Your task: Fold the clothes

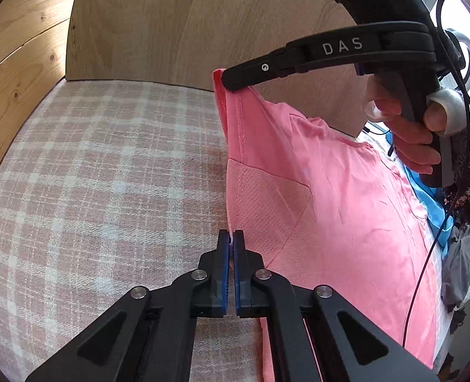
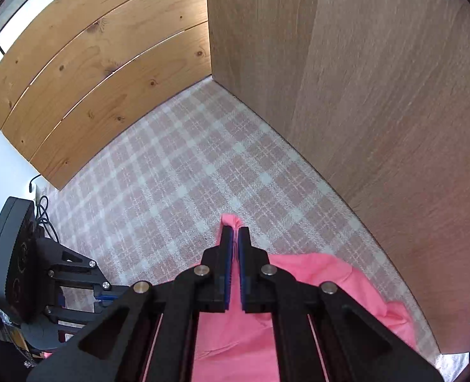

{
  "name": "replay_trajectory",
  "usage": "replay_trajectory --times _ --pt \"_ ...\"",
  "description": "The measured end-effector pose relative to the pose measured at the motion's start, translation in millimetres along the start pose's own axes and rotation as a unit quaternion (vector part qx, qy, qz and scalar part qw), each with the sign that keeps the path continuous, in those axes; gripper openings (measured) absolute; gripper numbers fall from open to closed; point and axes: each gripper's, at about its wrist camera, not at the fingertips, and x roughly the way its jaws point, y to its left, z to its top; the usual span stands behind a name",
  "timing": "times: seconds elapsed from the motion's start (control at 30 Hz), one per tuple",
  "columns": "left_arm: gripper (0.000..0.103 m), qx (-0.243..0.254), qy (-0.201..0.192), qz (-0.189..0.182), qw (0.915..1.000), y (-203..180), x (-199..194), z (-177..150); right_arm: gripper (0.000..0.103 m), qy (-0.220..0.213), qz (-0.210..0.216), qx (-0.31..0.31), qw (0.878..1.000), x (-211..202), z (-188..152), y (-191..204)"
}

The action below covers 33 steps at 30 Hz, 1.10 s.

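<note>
Where tools pinch: smooth pink shirt [image 1: 330, 191]

Only one piece of lettering can be read. In the left wrist view the capital letters "DAS" are printed in pale grey on the black upper bar of the right gripper [image 1: 227, 79], on a short raised section of that bar, about midway along its length. A small round ring-shaped mark is seen on the same bar nearer its tip, but it is not lettering and nothing can be read from it. In the right wrist view no text, label, brand, number or sign can be made out on anything shown.
</note>
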Motion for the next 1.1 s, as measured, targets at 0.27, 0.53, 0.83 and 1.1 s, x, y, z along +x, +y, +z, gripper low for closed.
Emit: replay_trajectory --times 0.27,0.53,0.83,1.1 --pt "0.002 0.007 0.017 0.032 0.9993 1 11 -4 0.012 -0.015 -0.018 0.002 1.000 14 31 6" --pt "0.002 -0.011 0.018 0.009 0.9997 8 6 0 0.012 -0.016 0.016 0.076 0.997 -22 -17 -31" --pt "0.002 -0.023 0.006 0.054 0.9982 25 -32 -2 0.011 0.009 -0.085 0.120 0.989 -9 -42 -51" --pt "0.001 -0.041 0.019 0.013 0.9989 25 -43 -15 0.023 -0.029 -0.024 0.113 0.993 -80 -57 -9"
